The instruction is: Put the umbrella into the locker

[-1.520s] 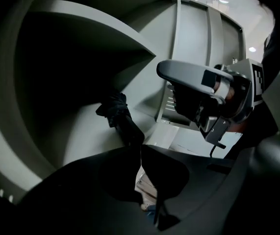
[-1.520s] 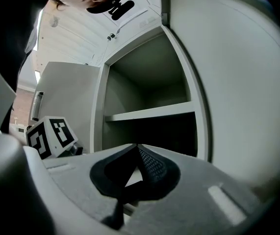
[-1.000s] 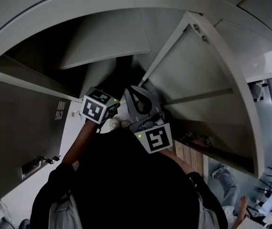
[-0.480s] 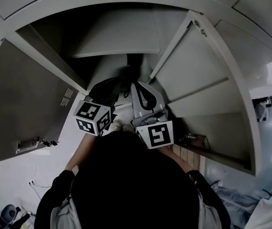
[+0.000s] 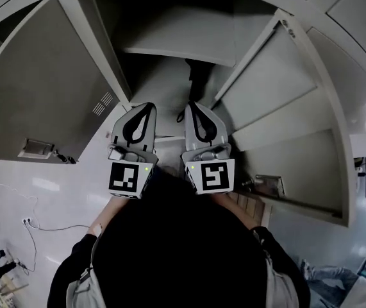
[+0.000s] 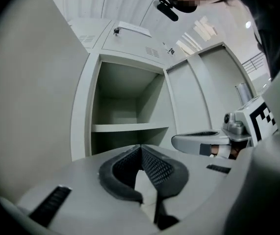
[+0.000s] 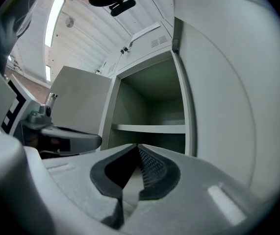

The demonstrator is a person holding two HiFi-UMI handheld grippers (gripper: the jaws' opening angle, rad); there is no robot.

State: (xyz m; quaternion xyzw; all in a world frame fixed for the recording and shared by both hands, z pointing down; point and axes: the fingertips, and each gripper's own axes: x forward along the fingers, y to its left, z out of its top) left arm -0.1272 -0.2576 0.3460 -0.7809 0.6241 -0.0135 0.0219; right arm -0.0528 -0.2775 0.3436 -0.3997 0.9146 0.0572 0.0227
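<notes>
Left gripper (image 5: 149, 105) and right gripper (image 5: 190, 104) face the open locker (image 5: 176, 43), jaws closed and empty (the dark shape (image 5: 197, 82) inside is probably the umbrella, so nothing needs holding).

The left tongs (image 5: 149, 106) and the right tongs (image 5: 190, 105) are held side by side, close but apart, just ahead of the person's chest, both pointing level toward the far side. Each pair has its jaws pressed together at the tips, with nothing between them. Their marker cubes sit at the near ends, the left cube (image 5: 130, 177) and the right cube (image 5: 213, 176). The left forearm (image 5: 99, 224) runs back into a dark sleeve (image 5: 72, 269), elbow bent outward.
</notes>
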